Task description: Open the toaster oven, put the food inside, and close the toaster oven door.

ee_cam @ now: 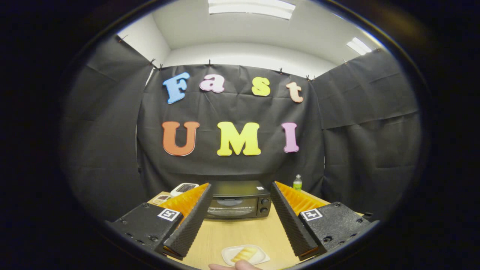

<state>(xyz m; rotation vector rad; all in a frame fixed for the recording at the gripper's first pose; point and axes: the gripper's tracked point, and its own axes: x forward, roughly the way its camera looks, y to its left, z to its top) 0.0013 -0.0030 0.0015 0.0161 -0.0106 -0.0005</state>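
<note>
- A fingertip point(235, 266) pokes in at bottom centre, touching my plate point(228, 255) of food point(244, 254).
- My gripper point(240, 195): jaws spread (holding nothing).
- Toaster oven point(238, 200) mid-frame, door closed.

We hold the handheld two-finger gripper point(240, 221) level, its two ridged, wedge-shaped fingers point(191, 221) spread wide apart and converging slightly toward the tips. Nothing sits between the jaws, and neither finger presses on any surface. Each finger mount carries a small square marker tag point(169, 214). A fingertip of a person's bare hand point(235, 266) shows below, between the finger bases.
</note>
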